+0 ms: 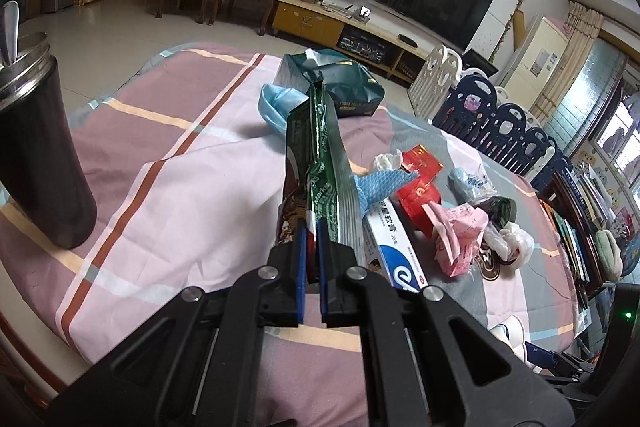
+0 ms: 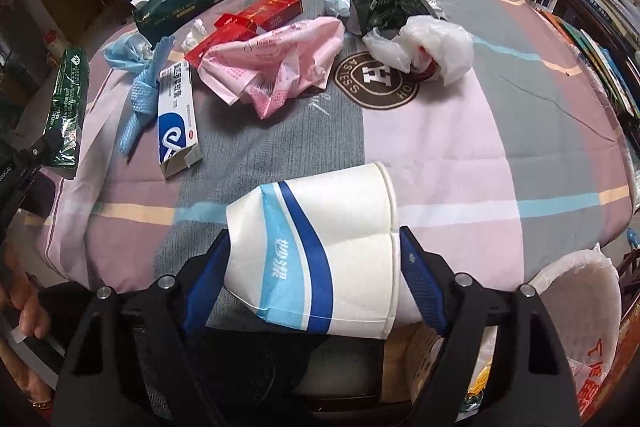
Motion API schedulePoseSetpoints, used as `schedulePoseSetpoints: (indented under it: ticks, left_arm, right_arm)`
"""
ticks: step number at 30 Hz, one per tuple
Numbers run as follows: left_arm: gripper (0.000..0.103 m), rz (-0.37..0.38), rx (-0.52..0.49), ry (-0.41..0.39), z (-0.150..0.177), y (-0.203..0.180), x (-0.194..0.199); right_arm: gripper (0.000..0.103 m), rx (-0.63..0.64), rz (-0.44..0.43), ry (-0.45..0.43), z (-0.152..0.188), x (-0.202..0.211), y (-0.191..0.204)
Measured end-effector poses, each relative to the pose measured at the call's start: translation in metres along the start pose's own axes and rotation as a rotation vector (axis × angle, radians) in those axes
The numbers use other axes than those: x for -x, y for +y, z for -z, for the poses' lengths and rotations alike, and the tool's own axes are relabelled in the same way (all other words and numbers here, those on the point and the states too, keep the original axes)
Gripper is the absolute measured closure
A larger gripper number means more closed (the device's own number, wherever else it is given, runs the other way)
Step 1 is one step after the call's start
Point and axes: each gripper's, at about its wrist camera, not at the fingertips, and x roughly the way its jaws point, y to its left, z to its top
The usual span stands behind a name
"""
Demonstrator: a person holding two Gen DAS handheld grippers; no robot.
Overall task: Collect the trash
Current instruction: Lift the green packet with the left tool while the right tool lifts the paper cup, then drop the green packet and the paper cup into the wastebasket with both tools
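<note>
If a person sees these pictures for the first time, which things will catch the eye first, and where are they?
The right gripper squeezes a white and blue paper cup at the near table edge. The left gripper pinches a long green foil wrapper that stands up over the table. Behind them, a pink plastic bag lies among litter on the checked tablecloth.

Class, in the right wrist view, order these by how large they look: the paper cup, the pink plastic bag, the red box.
1. paper cup, though nearness to the camera inflates it
2. pink plastic bag
3. red box
</note>
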Motion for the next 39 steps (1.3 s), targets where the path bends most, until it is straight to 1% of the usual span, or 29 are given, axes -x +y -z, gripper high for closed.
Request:
schedulePoseSetpoints:
  ticks: [5, 9, 12, 16, 19, 21, 22, 23, 26, 27, 28, 29, 31, 33, 34, 37, 39]
  left_arm:
    - [0.097, 0.022, 0.018, -0.015, -0.002, 0.003, 0.003]
    - [0.097, 0.088, 0.044, -0.021, -0.006, 0.003, 0.012]
    - [0.097, 0.153, 0.027, -0.035, -0.007, -0.008, 0.026]
    - [0.097, 0.278, -0.036, -0.018, 0.004, -0.044, 0.045]
    - [0.097, 0.388, -0.082, 0.044, 0.024, -0.077, 0.06]
    - [0.097, 0.438, -0.116, 0.088, 0.038, -0.098, 0.067]
    - [0.097, 0.462, -0.151, 0.118, 0.048, -0.113, 0.071]
    - [0.097, 0.483, -0.193, 0.148, 0.059, -0.13, 0.075]
    - [0.097, 0.546, -0.287, 0.222, 0.088, -0.173, 0.082]
    - [0.097, 0.582, -0.318, 0.259, 0.101, -0.19, 0.083]
    - [0.097, 0.602, -0.333, 0.283, 0.109, -0.198, 0.084]
    - [0.097, 0.628, -0.363, 0.323, 0.122, -0.212, 0.085]
    - [0.097, 0.652, -0.421, 0.373, 0.141, -0.23, 0.084]
    - [0.097, 0.673, -0.493, 0.413, 0.159, -0.245, 0.085]
    - [0.097, 0.688, -0.528, 0.436, 0.167, -0.253, 0.085]
    - [0.097, 0.714, -0.588, 0.492, 0.184, -0.267, 0.083]
    - [0.097, 0.717, -0.62, 0.53, 0.196, -0.273, 0.078]
  right_arm:
    - [0.023, -0.001, -0.011, -0.051, -0.005, 0.015, -0.001]
    - [0.023, -0.019, -0.044, -0.106, -0.011, 0.045, -0.015]
    - [0.023, -0.025, -0.038, -0.158, -0.009, 0.074, -0.034]
    - [0.023, -0.05, 0.018, -0.218, 0.006, 0.117, -0.084]
    - [0.023, -0.061, 0.079, -0.214, 0.026, 0.135, -0.125]
    - [0.023, -0.072, 0.117, -0.184, 0.045, 0.139, -0.151]
    - [0.023, -0.08, 0.126, -0.163, 0.055, 0.138, -0.163]
    - [0.023, -0.087, 0.129, -0.139, 0.065, 0.135, -0.173]
    - [0.023, -0.109, 0.175, -0.055, 0.098, 0.12, -0.199]
    - [0.023, -0.116, 0.174, -0.022, 0.106, 0.112, -0.203]
    - [0.022, -0.127, 0.163, 0.024, 0.114, 0.104, -0.209]
    - [0.022, -0.145, 0.153, 0.07, 0.122, 0.095, -0.215]
    - [0.022, -0.19, 0.155, 0.101, 0.13, 0.087, -0.225]
    - [0.02, -0.249, 0.137, 0.09, 0.134, 0.09, -0.235]
    - [0.017, -0.289, 0.119, 0.077, 0.134, 0.093, -0.242]
    - [0.015, -0.407, 0.101, 0.013, 0.133, 0.108, -0.264]
    - [0.015, -0.472, 0.095, -0.026, 0.131, 0.119, -0.277]
